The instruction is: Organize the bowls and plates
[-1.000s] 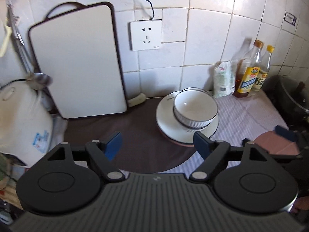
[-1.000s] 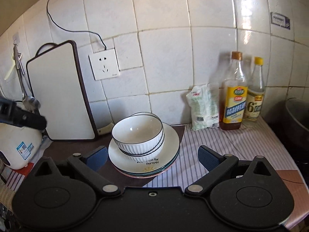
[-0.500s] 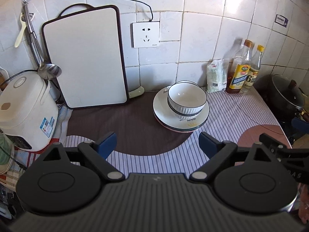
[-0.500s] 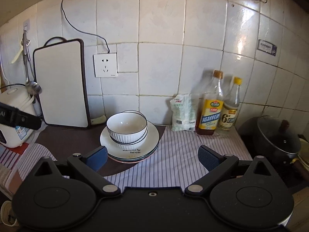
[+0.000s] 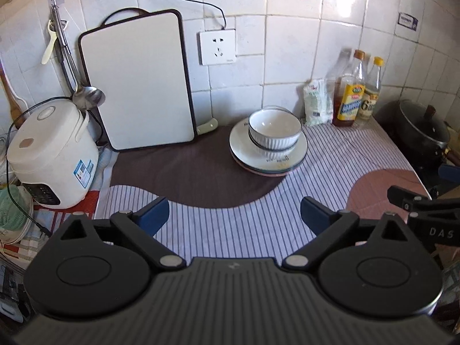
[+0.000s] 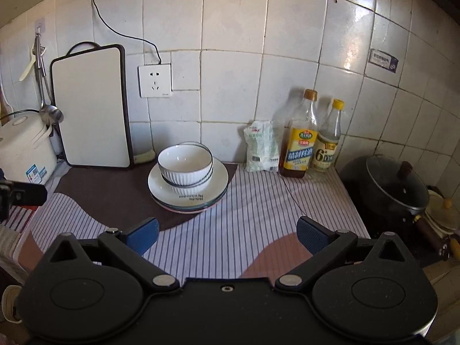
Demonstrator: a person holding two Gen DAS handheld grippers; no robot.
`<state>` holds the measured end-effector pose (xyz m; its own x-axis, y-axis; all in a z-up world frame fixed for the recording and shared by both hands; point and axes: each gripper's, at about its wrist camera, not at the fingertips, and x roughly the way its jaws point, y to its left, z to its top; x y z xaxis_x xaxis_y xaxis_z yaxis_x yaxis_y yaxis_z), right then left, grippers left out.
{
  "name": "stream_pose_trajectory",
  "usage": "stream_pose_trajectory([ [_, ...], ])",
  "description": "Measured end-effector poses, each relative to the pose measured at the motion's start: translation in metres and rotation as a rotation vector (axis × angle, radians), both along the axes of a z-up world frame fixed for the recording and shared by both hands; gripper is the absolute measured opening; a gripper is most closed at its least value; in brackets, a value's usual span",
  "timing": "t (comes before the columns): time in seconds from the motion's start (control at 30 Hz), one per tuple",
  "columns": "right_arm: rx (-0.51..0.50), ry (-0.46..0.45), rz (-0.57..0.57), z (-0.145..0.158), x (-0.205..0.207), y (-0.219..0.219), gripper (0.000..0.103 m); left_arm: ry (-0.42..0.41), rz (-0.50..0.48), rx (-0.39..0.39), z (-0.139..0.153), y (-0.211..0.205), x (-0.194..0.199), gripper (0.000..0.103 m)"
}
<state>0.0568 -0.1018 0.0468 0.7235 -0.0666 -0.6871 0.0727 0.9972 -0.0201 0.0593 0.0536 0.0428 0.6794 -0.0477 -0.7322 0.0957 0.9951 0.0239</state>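
Note:
Stacked white ribbed bowls (image 5: 274, 132) (image 6: 185, 166) sit on a stack of plates (image 5: 299, 155) (image 6: 218, 181) near the tiled back wall, on the striped counter cloth. My left gripper (image 5: 234, 214) is open and empty, well back from the stack, above the cloth's front part. My right gripper (image 6: 227, 234) is open and empty, also well short of the stack. The right gripper's arm shows at the right edge of the left wrist view (image 5: 425, 210). The left gripper shows at the left edge of the right wrist view (image 6: 20, 198).
A white cutting board (image 5: 138, 83) leans on the wall left of the stack. A rice cooker (image 5: 49, 155) stands far left. A packet (image 6: 261, 149) and two bottles (image 6: 300, 141) stand right of the stack. A lidded black pot (image 6: 394, 187) sits far right.
Both grippers have pulled back and up from the stack, so the bowls and plates look smaller and farther. Both stay open and empty.

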Motion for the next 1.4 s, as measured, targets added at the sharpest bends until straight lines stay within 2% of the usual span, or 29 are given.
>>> stream_pose_trajectory([
  [0.23,0.036,-0.044,-0.004,-0.002,-0.021,-0.004,0.103,-0.005,0.004,0.009,-0.014,-0.008,-0.012,0.103],
  [0.4,-0.002,-0.07,-0.014,-0.005,-0.03,0.001,0.103,-0.018,0.001,-0.006,-0.023,-0.012,-0.019,0.103],
  [0.57,0.009,-0.111,-0.031,-0.007,-0.037,-0.003,0.103,-0.048,0.009,-0.04,-0.03,-0.012,-0.025,0.103],
  [0.8,-0.033,-0.139,-0.049,-0.014,-0.044,-0.005,0.103,-0.064,0.032,-0.034,-0.047,-0.01,-0.024,0.103],
  [0.93,-0.011,-0.136,-0.051,-0.019,-0.047,-0.006,0.103,-0.059,0.032,-0.028,-0.054,-0.009,-0.025,0.103],
  [1.1,-0.053,-0.109,-0.055,-0.029,-0.049,-0.005,0.103,-0.061,0.042,-0.046,-0.059,-0.006,-0.026,0.103],
  [1.2,-0.034,-0.097,-0.054,-0.034,-0.05,-0.007,0.103,-0.066,0.056,-0.057,-0.06,-0.005,-0.027,0.103],
  [1.3,-0.04,-0.069,-0.055,-0.037,-0.049,-0.007,0.103,-0.079,0.05,-0.023,-0.061,-0.006,-0.028,0.103],
  [1.4,-0.035,-0.067,-0.065,-0.036,-0.049,-0.008,0.103,-0.088,0.048,-0.023,-0.06,-0.006,-0.029,0.103],
])
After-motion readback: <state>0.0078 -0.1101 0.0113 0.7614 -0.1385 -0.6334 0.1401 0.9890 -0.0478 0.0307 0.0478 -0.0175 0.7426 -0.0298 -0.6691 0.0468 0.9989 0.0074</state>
